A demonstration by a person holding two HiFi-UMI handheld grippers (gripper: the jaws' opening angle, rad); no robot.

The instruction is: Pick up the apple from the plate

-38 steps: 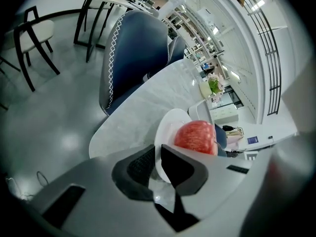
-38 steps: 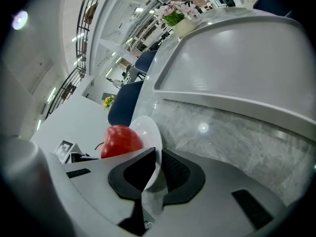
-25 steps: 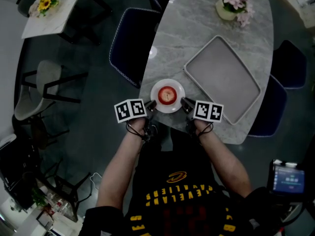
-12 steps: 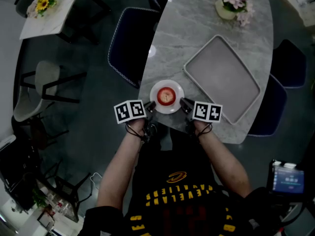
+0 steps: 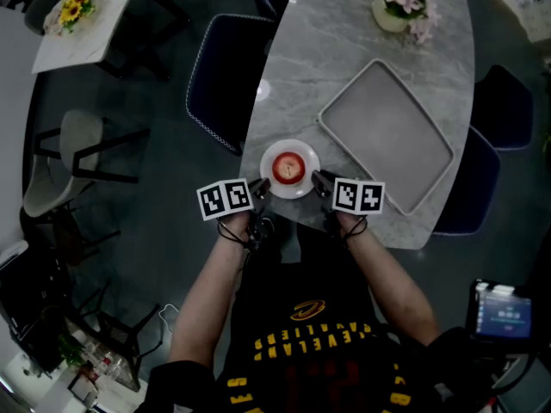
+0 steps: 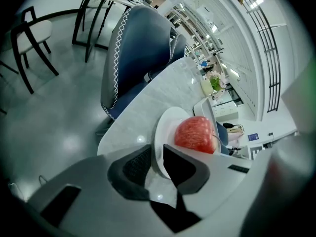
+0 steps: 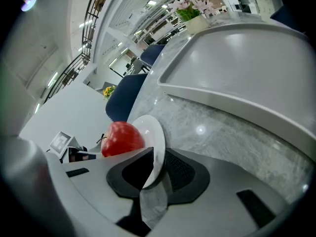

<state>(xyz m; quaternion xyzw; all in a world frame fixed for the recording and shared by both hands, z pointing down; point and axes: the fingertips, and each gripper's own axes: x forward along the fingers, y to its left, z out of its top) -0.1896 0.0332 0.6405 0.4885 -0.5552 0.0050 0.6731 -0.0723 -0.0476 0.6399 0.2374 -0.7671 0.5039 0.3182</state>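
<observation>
A red apple sits on a small white plate near the front edge of the grey marble table. My left gripper holds the plate's left rim and my right gripper holds its right rim. In the left gripper view the plate passes edge-on between the jaws of the left gripper, with the apple just beyond. In the right gripper view the plate's rim is pinched by the right gripper, the apple to its left.
A large grey tray lies right of the plate. A pot of pink flowers stands at the table's far end. Dark blue chairs flank the table on both sides. A second table with sunflowers is far left.
Both grippers stay on the plate's rim with the apple on it. The whole scene drifts a few pixels left in the head view.
</observation>
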